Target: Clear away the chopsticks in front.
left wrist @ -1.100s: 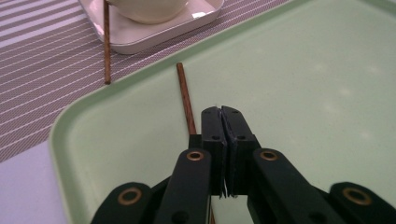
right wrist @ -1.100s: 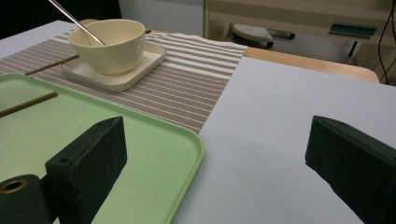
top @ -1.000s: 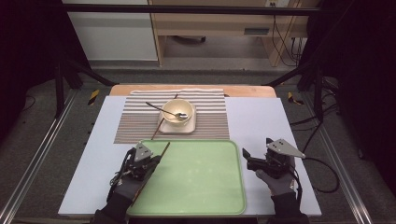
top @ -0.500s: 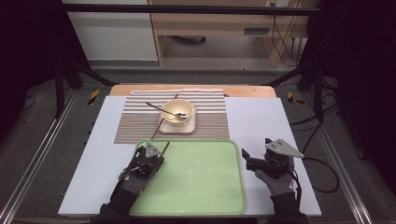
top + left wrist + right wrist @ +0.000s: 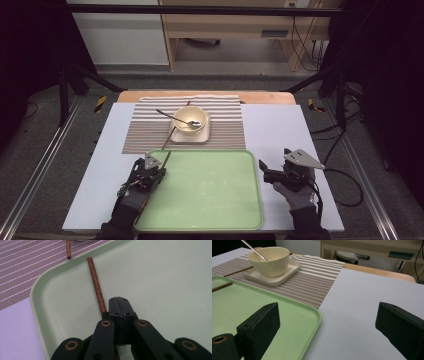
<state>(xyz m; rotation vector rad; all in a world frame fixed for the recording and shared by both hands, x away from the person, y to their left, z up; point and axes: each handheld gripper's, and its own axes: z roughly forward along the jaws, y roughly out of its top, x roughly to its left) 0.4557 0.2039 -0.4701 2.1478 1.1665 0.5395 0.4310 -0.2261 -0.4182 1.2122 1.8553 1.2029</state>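
- Left tongs [image 5: 119,305] clamp one chopstick [image 5: 96,287] over the green tray's [image 5: 210,200] near-left corner.
- Right tongs [image 5: 327,322] gape wide, holding nothing, beside the tray.

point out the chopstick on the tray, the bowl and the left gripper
chopstick [image 5: 96,288], left gripper view, middle of its brown shaft on the green tray
bowl [image 5: 270,261], right gripper view, its cream outer wall
left gripper [image 5: 120,302], left gripper view, tips of its shut black jaws
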